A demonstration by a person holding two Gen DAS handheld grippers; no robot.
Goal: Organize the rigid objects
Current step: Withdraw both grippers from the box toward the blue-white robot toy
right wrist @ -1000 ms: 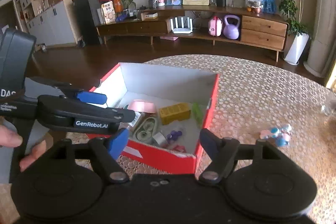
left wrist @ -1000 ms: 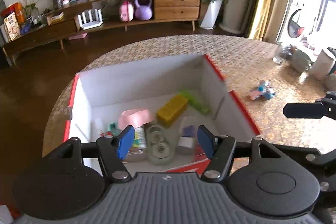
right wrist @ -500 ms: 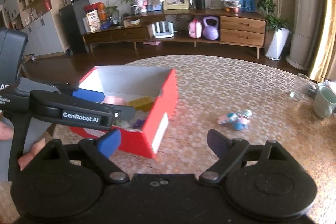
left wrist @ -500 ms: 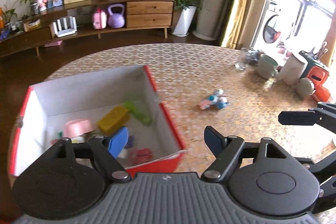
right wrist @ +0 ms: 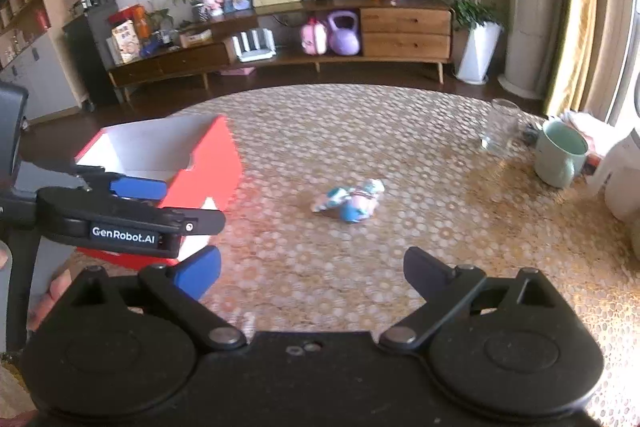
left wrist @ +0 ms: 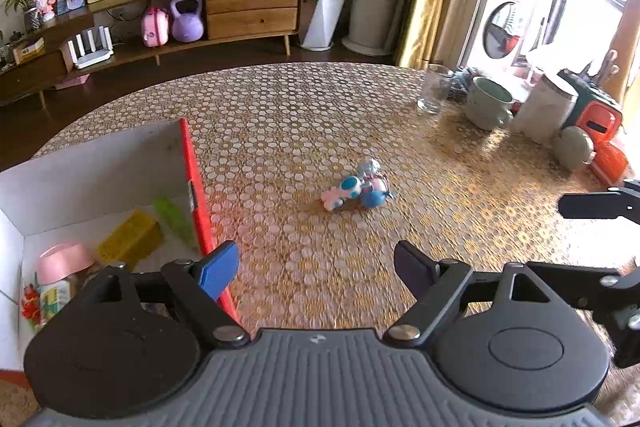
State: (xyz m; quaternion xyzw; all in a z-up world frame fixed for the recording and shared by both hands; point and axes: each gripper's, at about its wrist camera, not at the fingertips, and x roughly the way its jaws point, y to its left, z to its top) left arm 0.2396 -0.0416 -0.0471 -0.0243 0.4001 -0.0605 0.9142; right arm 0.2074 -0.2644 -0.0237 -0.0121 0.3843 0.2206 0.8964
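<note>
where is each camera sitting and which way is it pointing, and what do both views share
Left wrist: sits on the left gripper, angled down across the patterned round table; shows its own open, empty jaws and the right gripper's finger at the right edge.
Right wrist: sits on the right gripper, facing the same way from further right; shows its own open, empty jaws, the left gripper side-on and a hand.
Shared: the small blue, pink and white plastic toy lying on the table, the red cardboard box with white inside, the pale green mug.
</note>
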